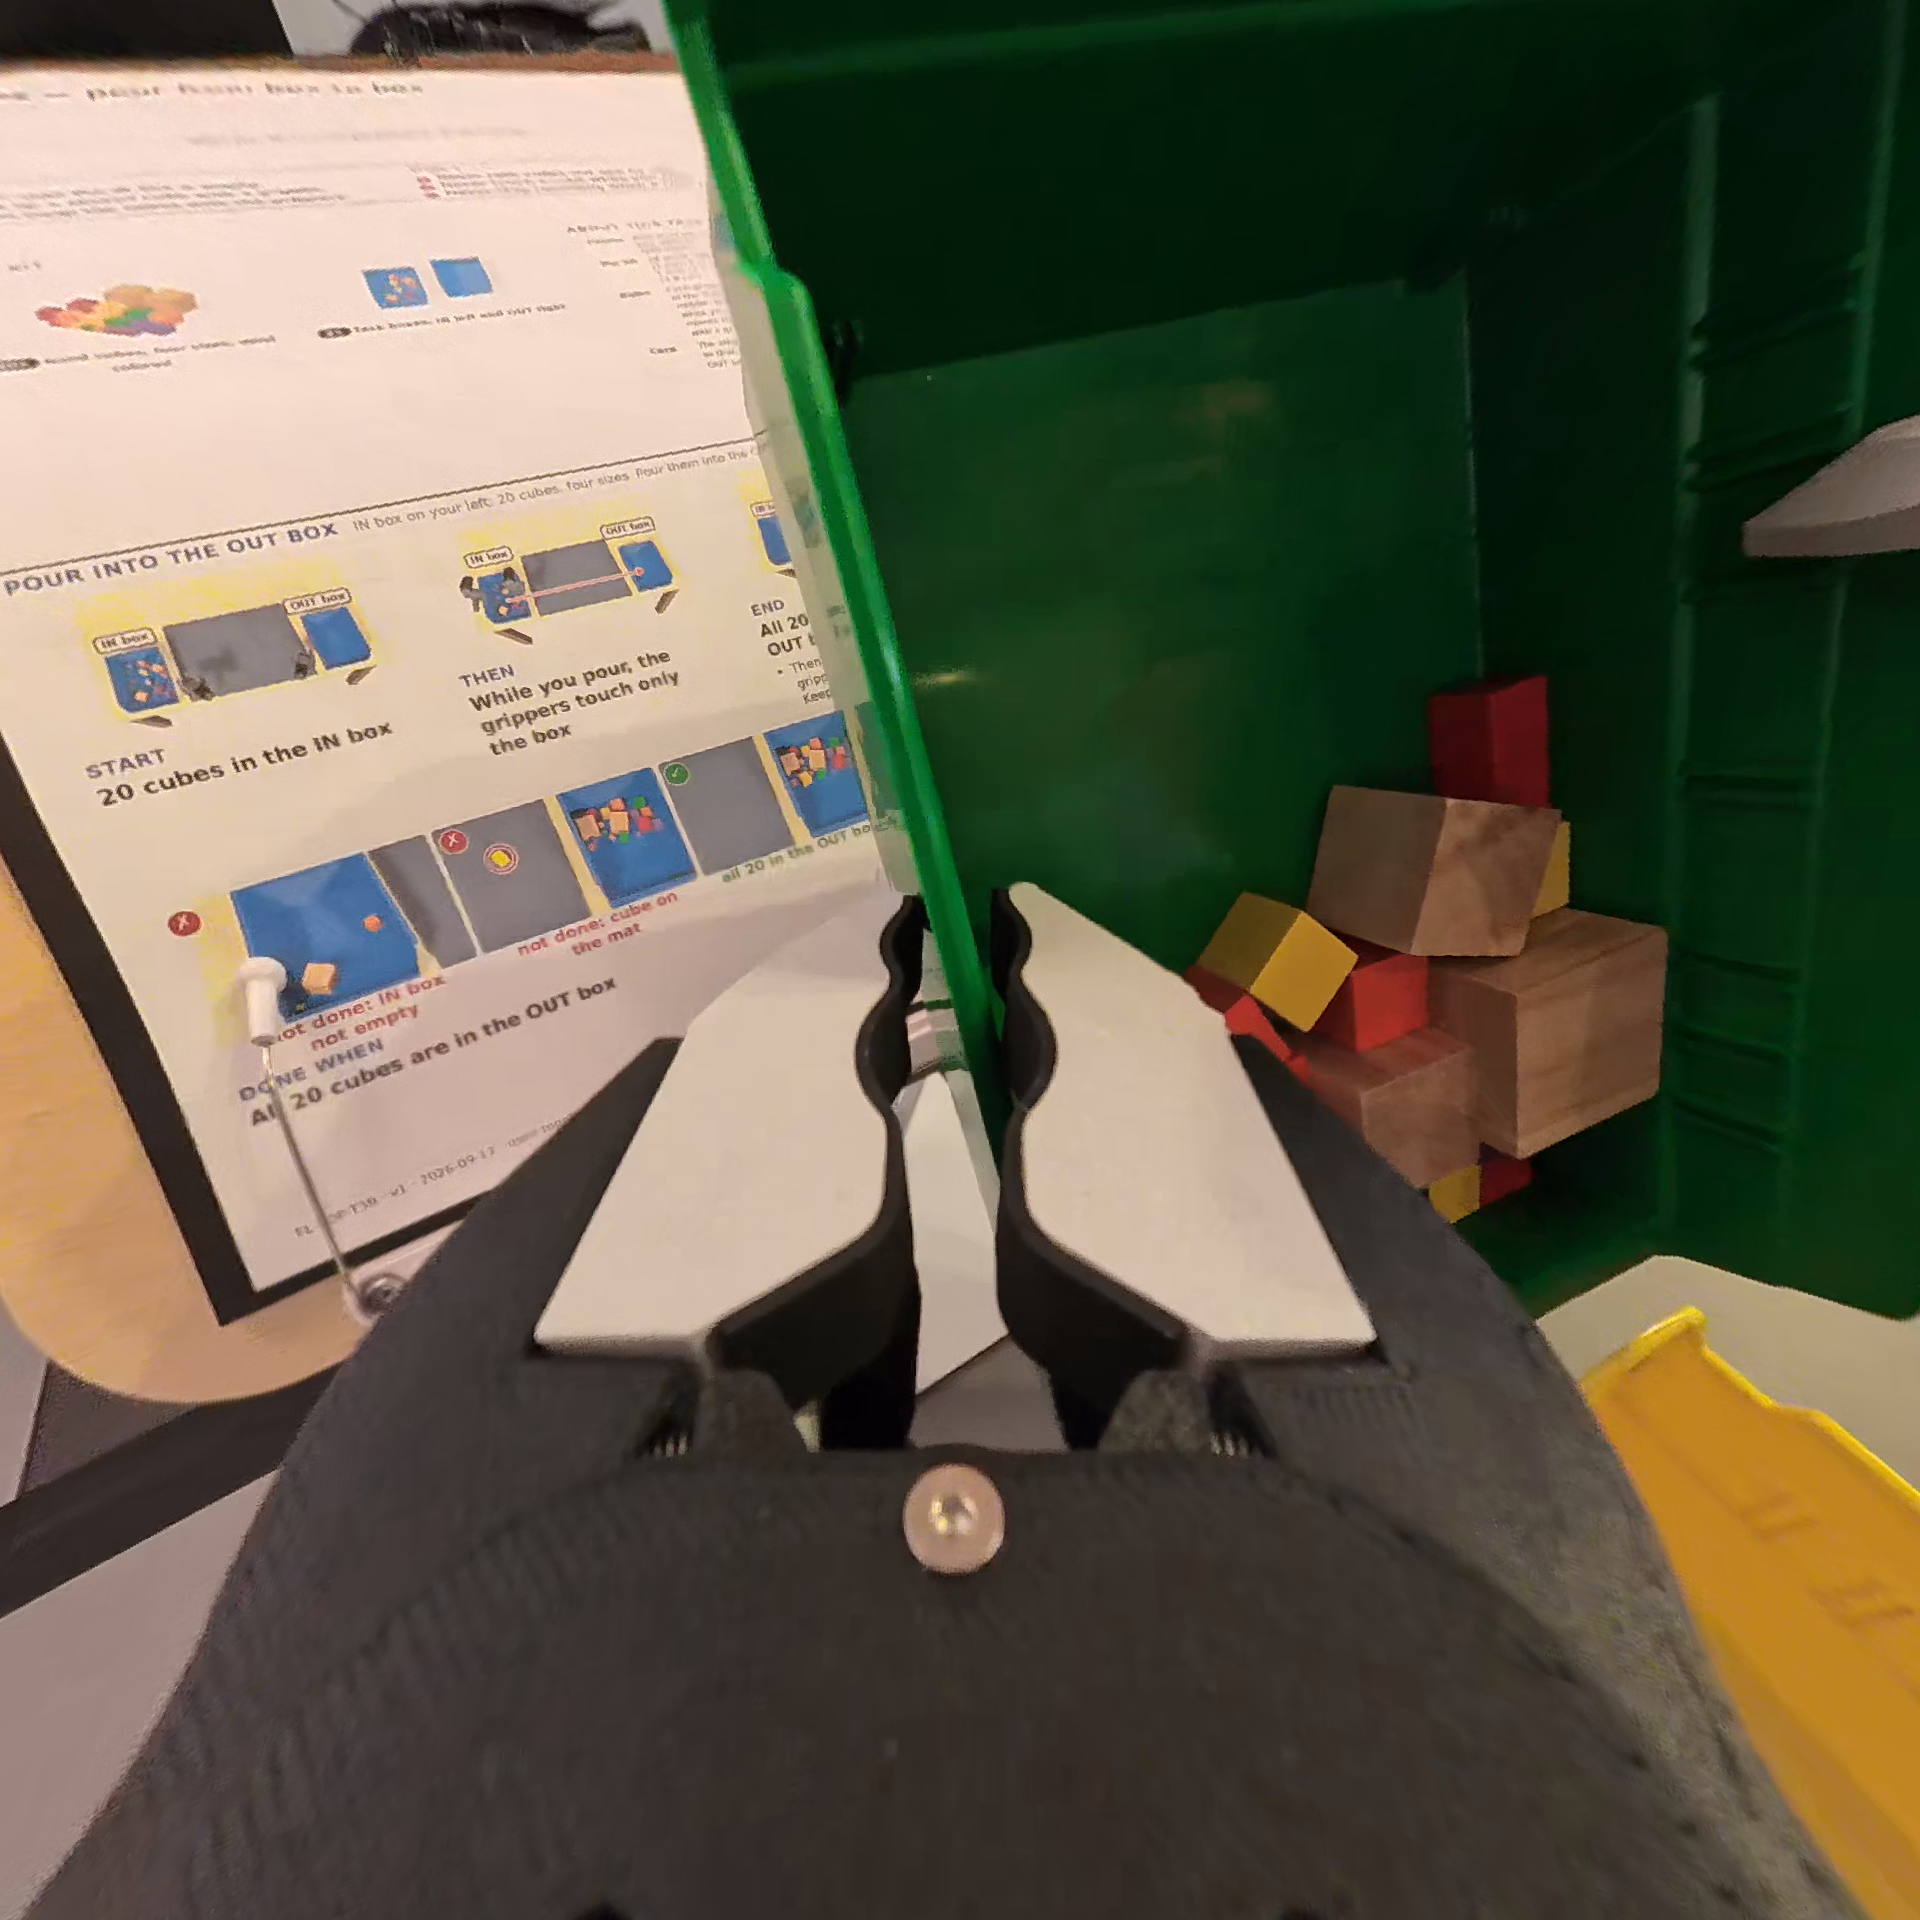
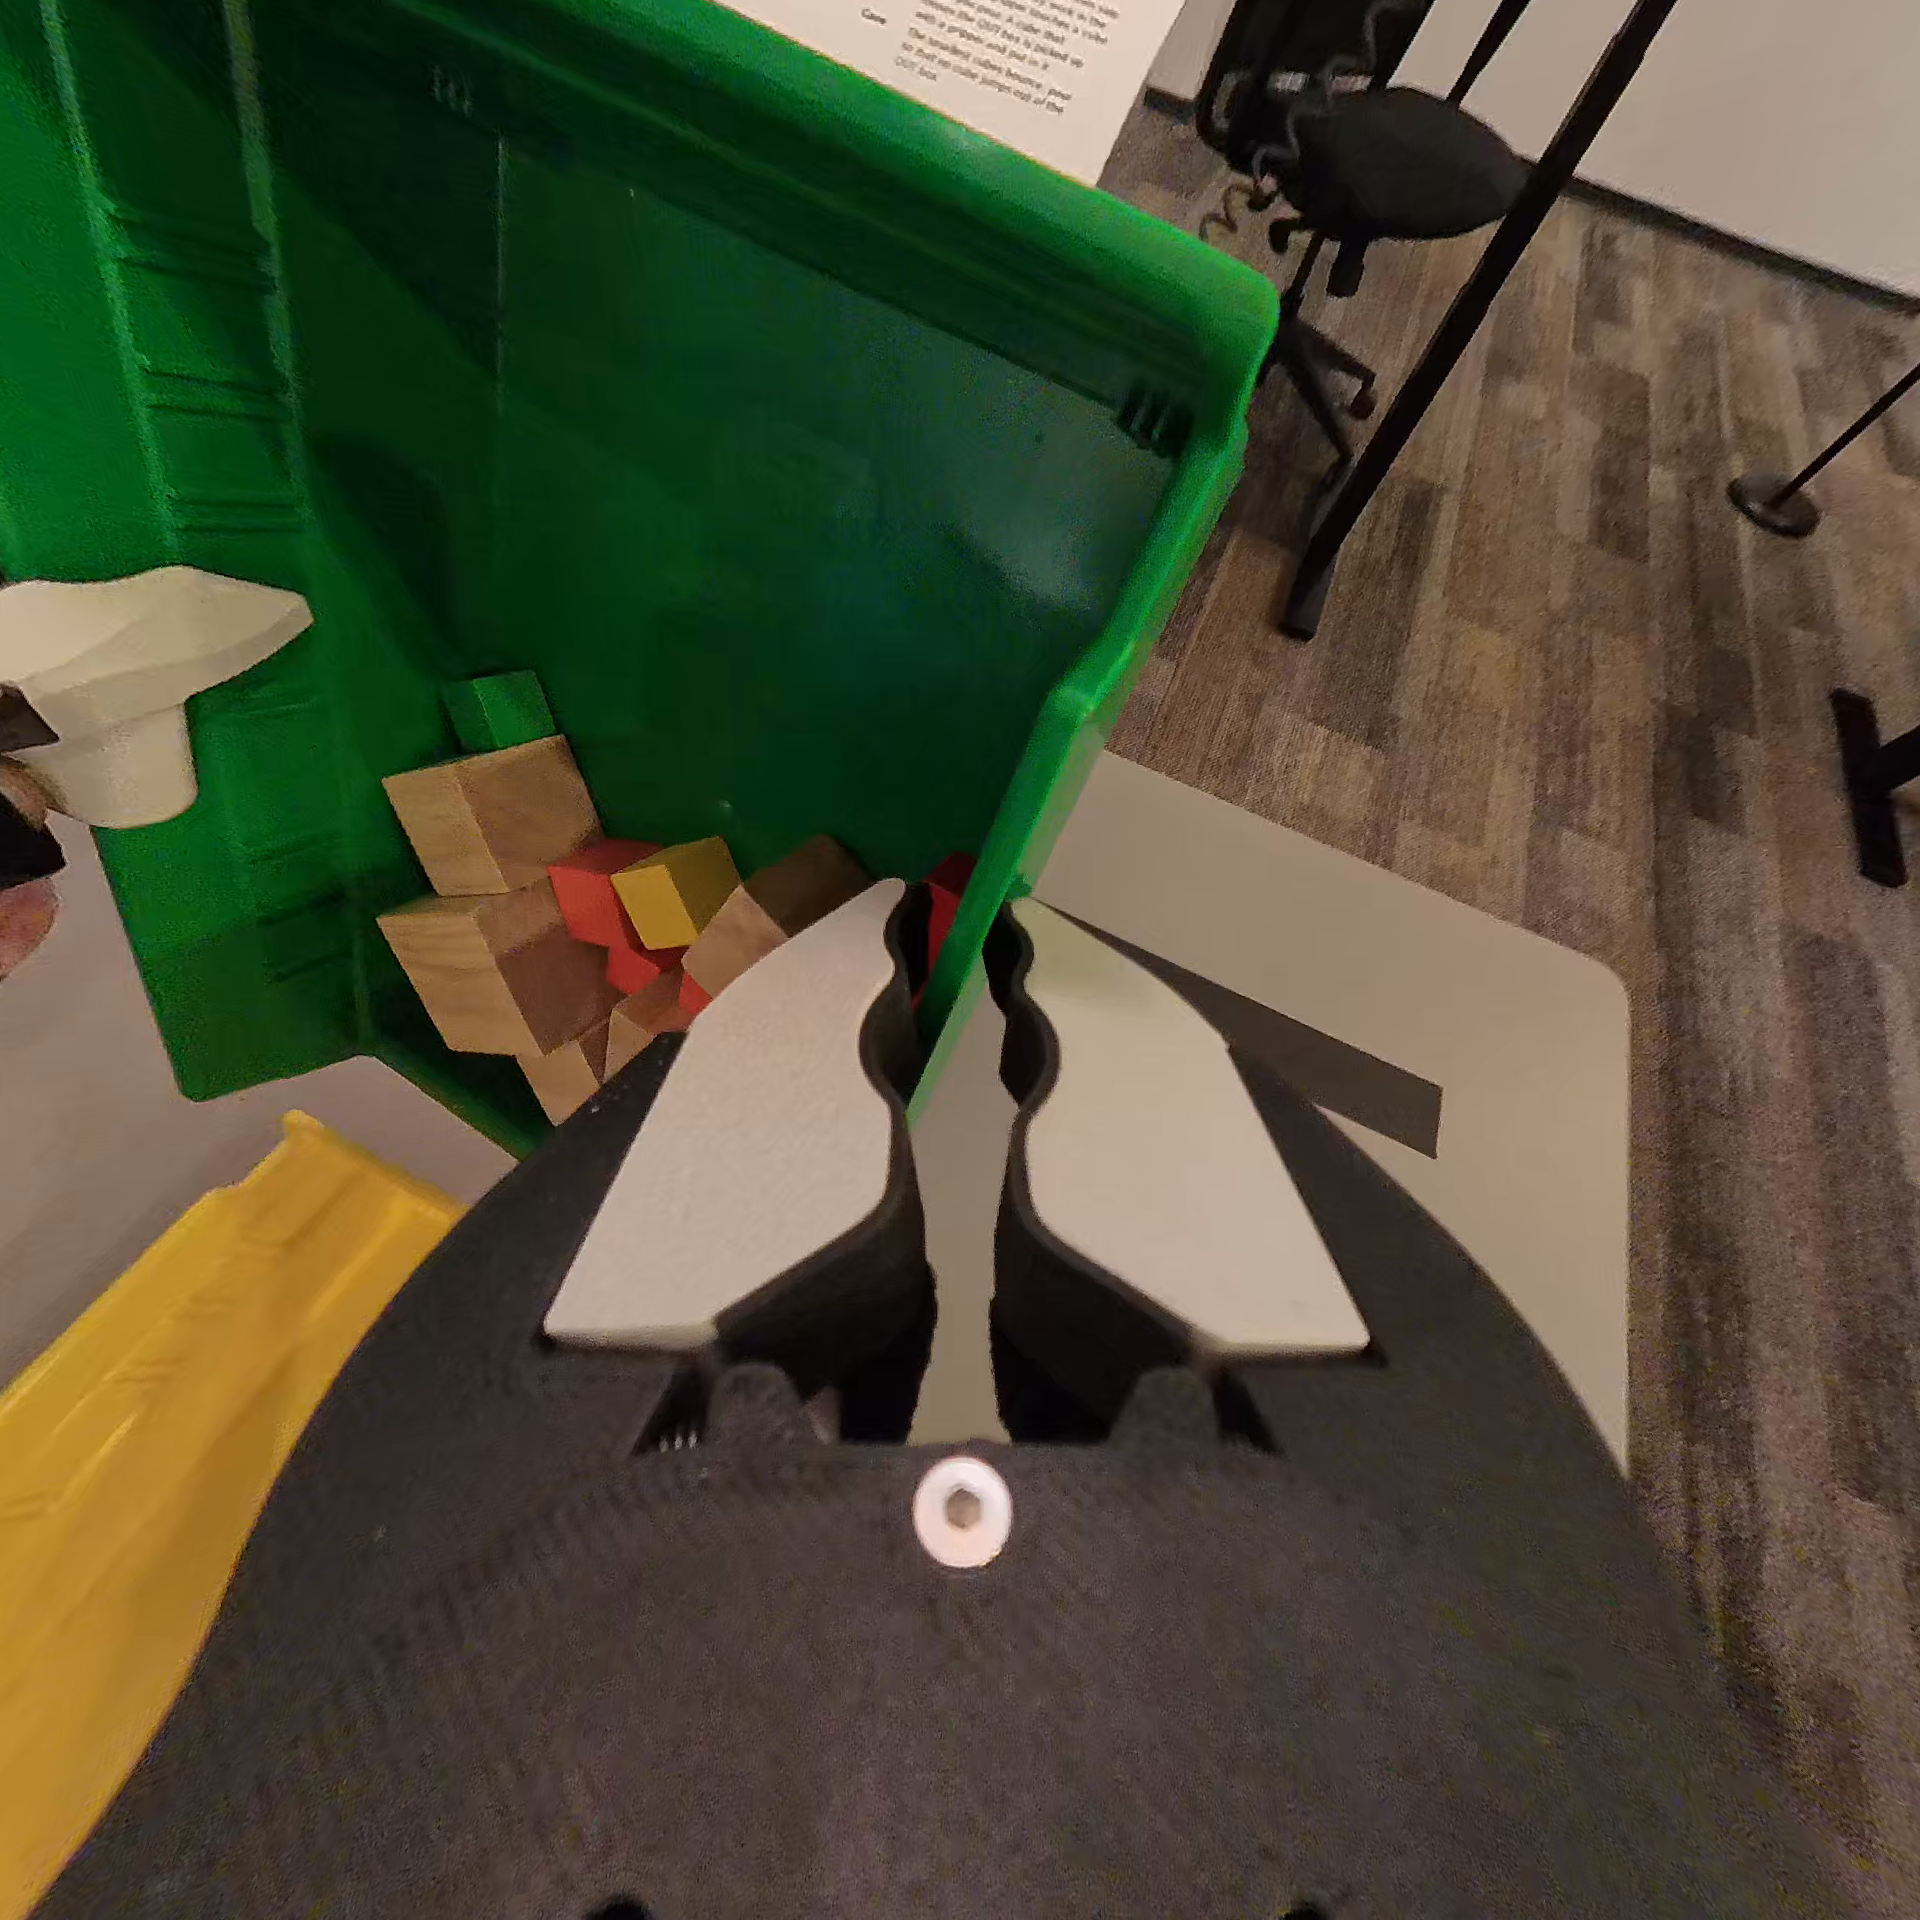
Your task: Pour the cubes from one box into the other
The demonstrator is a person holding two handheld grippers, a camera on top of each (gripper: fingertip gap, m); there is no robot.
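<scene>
A green box [image 1: 1195, 623] is lifted and tilted steeply. My left gripper [image 1: 956, 914] is shut on its left wall. My right gripper [image 2: 951, 914] is shut on its right wall [image 2: 1101, 748]. Several wooden, red and yellow cubes [image 1: 1455, 935] are piled in the box's low corner; they also show in the right wrist view [image 2: 551, 914], with a green cube [image 2: 499, 707] on top. A yellow box [image 1: 1787, 1579] lies below the green one, at the lower right in the left view and lower left in the right view [image 2: 156, 1382]. The other gripper's pale finger [image 2: 114, 665] pokes over the far wall.
A printed instruction sheet [image 1: 364, 623] stands propped behind, held by a white pin [image 1: 260, 987]. The pale tabletop [image 2: 1351, 987] ends at a rounded corner on the right. Beyond it are carpet, a black chair [image 2: 1382, 177] and black stand legs [image 2: 1455, 312].
</scene>
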